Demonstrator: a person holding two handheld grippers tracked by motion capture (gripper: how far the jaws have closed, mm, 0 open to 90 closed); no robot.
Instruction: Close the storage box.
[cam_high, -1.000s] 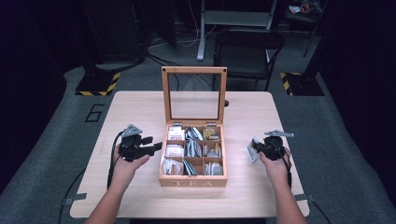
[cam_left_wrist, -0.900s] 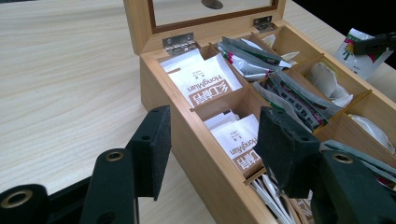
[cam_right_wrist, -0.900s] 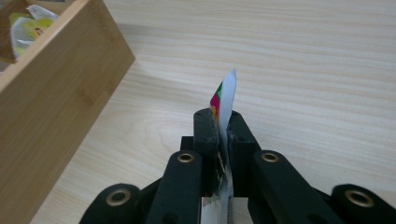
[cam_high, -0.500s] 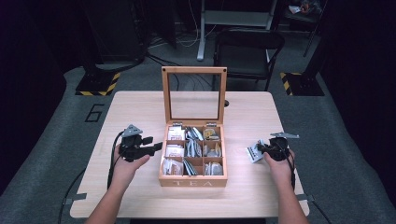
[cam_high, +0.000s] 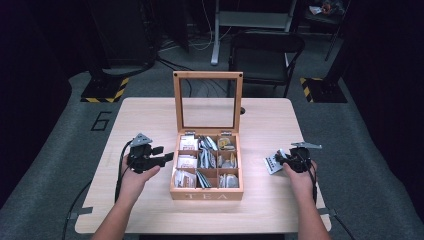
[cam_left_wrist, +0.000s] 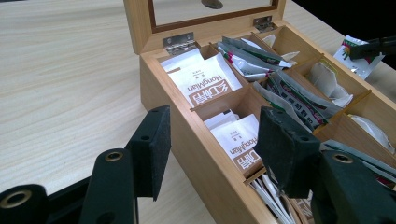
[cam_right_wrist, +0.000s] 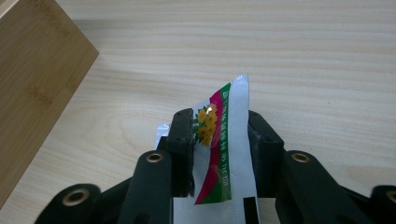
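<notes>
At right of the high view, the right tongs (cam_high: 278, 161) have just been opening, a sachet (cam_right_wrist: 224, 140) loose between them over the bench (cam_high: 150, 115). The left tongs (cam_high: 167, 157) (spread, empty) sit left of the tea box (cam_high: 206, 192).

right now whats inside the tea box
The open tea box holds compartments of tea sachets: white printed packets, silvery ones, loose bags. Whatever lies beneath the top packets is covered.

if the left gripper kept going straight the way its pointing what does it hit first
Most likely the tea box: the left gripper points at its near side wall, with open jaws straddling the rim by the white HongMian sachets. Depth is hard to judge, but nothing lies between.
</notes>
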